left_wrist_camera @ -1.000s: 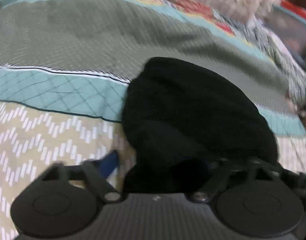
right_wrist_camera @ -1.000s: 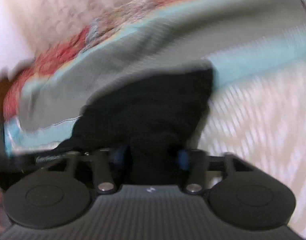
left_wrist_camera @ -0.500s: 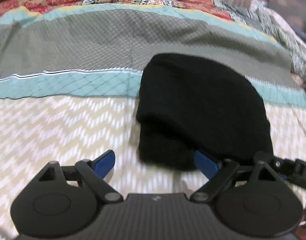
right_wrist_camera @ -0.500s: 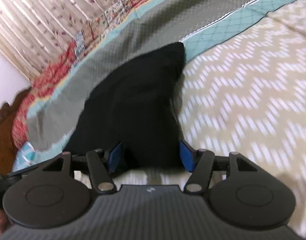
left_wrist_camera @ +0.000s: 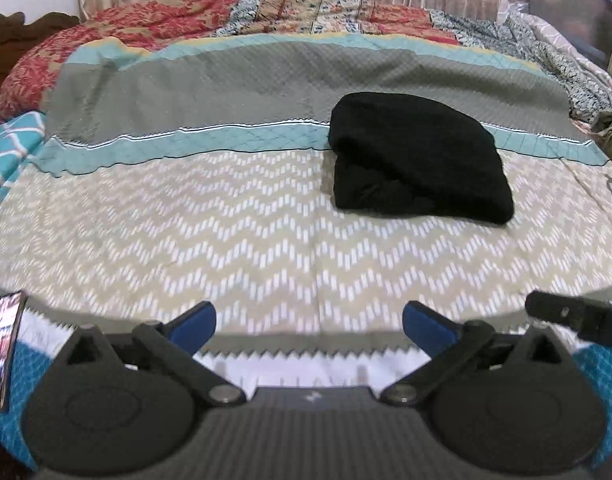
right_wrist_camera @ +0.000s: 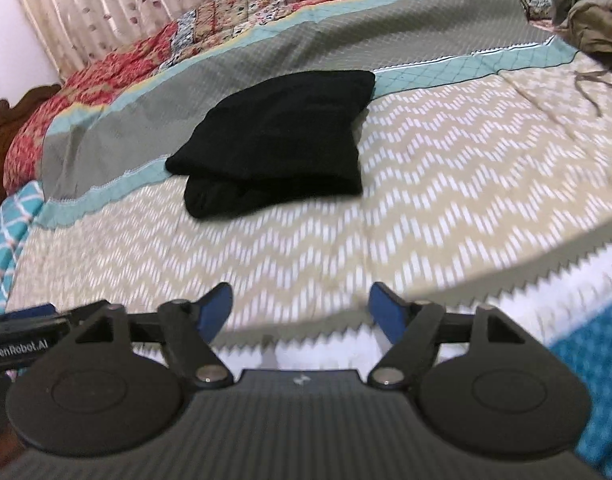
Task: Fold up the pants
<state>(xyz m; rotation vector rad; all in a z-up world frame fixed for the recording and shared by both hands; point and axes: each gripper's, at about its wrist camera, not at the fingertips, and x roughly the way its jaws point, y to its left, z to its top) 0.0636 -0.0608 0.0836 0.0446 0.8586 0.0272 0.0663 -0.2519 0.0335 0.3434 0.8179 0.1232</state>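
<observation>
The black pants [left_wrist_camera: 420,158] lie folded into a compact bundle on the bed, across the teal stripe of the bedspread; they also show in the right wrist view [right_wrist_camera: 281,138]. My left gripper [left_wrist_camera: 309,322] is open and empty, well back from the pants near the bed's front edge. My right gripper [right_wrist_camera: 301,312] is open and empty too, also well short of the pants. Part of the right gripper shows at the right of the left wrist view [left_wrist_camera: 578,318].
The patterned bedspread [left_wrist_camera: 225,232] covers the bed. A red floral quilt [left_wrist_camera: 145,28] and curtain lie at the back. An olive garment [right_wrist_camera: 594,12] sits at the far right. A phone [left_wrist_camera: 3,340] lies at the left edge. A dark wooden headboard [right_wrist_camera: 1,120] stands left.
Both grippers opened, let go of the pants and drew back toward the bed's front edge. The pants stay folded on the bed.
</observation>
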